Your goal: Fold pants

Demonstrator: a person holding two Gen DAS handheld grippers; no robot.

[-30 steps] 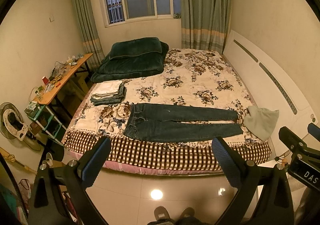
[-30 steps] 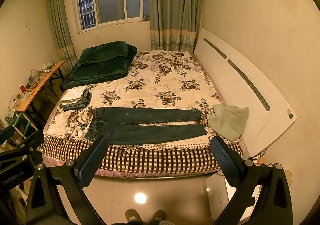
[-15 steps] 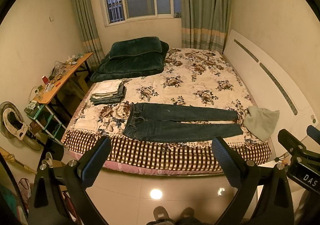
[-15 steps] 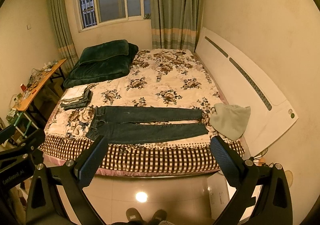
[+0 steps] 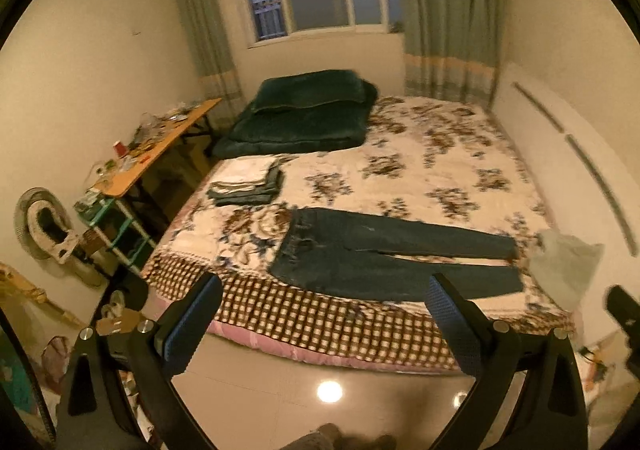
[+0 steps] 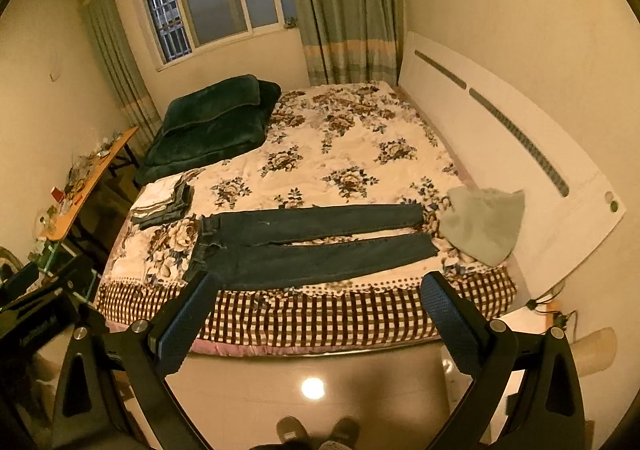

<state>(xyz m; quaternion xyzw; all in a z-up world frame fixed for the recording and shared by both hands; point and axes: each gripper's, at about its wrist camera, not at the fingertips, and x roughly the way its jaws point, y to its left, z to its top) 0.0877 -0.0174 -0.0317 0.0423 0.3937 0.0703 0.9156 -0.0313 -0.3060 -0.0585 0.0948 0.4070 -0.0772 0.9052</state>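
Dark blue jeans (image 5: 384,254) (image 6: 308,242) lie flat along the near edge of the bed (image 5: 420,178) (image 6: 348,154), waistband to the left, both legs stretched to the right. My left gripper (image 5: 324,290) hangs open over the floor in front of the bed, short of the jeans, nothing between its fingers. My right gripper (image 6: 318,286) is open too, also held back from the bed's near edge and empty. In the right wrist view the left gripper's black body (image 6: 36,314) shows at the far left.
A stack of folded clothes (image 5: 248,182) (image 6: 164,202) lies left of the jeans' waistband. A grey-green cloth (image 5: 564,262) (image 6: 484,222) sits past the leg ends. A dark green quilt (image 5: 304,114) fills the bed's far left. A cluttered desk (image 5: 156,154) stands left; shoes (image 6: 320,430) below.
Both views have tilted and moved a little closer to the bed; the left wrist view is now blurred by motion. The jeans lie as before and both grippers stay open.
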